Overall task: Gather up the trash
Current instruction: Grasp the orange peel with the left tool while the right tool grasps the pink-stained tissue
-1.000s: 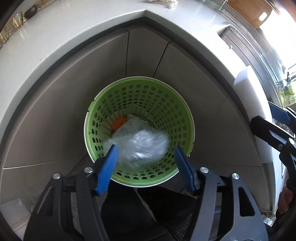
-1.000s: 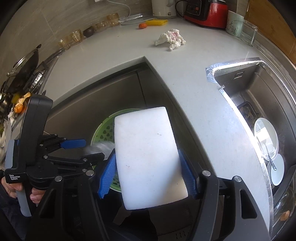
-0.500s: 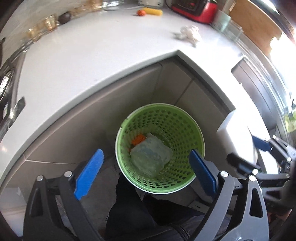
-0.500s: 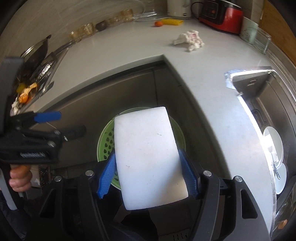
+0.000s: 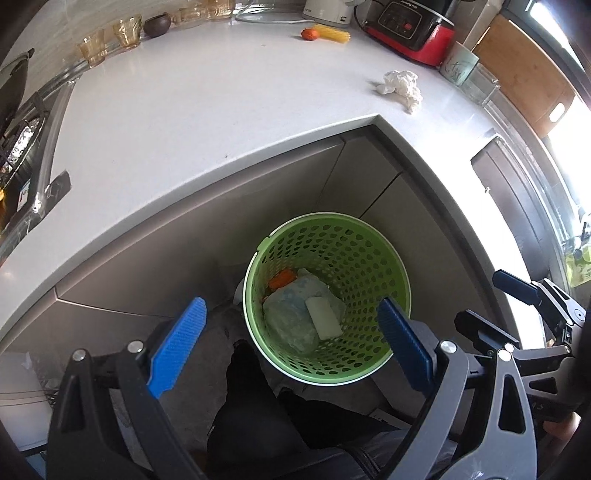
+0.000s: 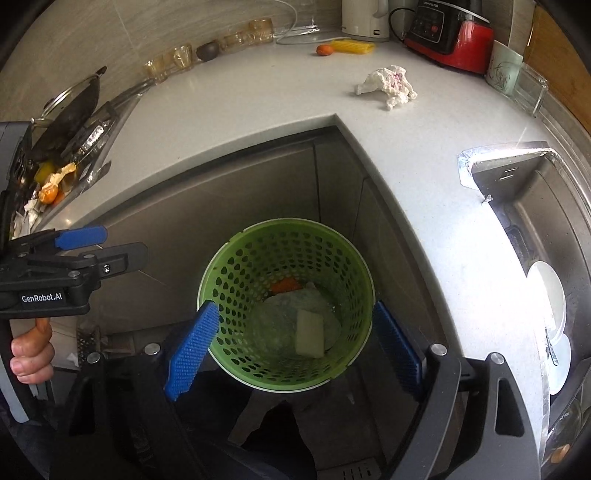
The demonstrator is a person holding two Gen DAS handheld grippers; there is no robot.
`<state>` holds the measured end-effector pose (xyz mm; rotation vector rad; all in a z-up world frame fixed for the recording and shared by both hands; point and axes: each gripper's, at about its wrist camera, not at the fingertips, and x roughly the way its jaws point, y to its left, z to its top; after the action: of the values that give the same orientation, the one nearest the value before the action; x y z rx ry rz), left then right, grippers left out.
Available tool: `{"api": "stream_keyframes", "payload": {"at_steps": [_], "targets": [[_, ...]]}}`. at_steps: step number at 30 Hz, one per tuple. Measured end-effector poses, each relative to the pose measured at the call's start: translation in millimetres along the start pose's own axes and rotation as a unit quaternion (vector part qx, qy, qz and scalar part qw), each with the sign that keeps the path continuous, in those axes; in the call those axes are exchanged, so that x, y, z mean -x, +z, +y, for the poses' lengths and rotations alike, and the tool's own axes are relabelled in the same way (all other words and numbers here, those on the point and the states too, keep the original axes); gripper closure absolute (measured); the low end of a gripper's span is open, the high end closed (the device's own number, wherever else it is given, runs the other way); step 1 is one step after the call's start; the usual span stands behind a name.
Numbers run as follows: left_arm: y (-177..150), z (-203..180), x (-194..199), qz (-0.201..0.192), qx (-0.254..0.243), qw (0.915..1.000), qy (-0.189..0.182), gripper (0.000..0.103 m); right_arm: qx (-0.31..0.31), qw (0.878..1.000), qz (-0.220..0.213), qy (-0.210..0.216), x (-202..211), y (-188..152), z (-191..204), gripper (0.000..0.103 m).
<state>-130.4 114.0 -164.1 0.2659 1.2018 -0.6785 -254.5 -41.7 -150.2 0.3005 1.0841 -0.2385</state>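
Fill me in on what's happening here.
A person with a gripper in each hand is collecting kitchen trash into the green basket on the floor by the counter corner. The left gripper and right gripper both hang open and empty above it. Inside lie a white block, a clear plastic bag and something orange. A crumpled tissue sits on the countertop.

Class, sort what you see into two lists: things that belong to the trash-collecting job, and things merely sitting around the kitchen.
Part of the job:
green basket
white block inside it
plastic bag inside it
crumpled tissue on the counter
left gripper, open
right gripper, open

Just lying about:
red blender base
glass cups
mug
sink
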Motion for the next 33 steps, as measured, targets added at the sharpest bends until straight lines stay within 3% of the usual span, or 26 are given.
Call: {"api": "stream_keyframes", "payload": {"at_steps": [10, 16, 23, 33], "targets": [[29, -3, 10, -0.018, -0.009, 0.9998, 0.002, 0.013, -0.009, 1.0, -0.011, -0.006, 2, 26, -8, 0.015], [75, 2, 7, -0.033, -0.032, 0.9989, 0.008, 0.012, -0.026, 0.999, -0.023, -0.027, -4, 63, -17, 0.014], [152, 5, -10, -0.049, -0.065, 0.9966, -0.004, 0.008, -0.055, 0.995, -0.04, -0.068, -18, 121, -31, 0.003], [293, -9, -68, -0.083, -0.138, 0.9867, -0.022, 0.008, -0.112, 0.985, -0.037, -0.126, -67, 216, -78, 0.003]]}}
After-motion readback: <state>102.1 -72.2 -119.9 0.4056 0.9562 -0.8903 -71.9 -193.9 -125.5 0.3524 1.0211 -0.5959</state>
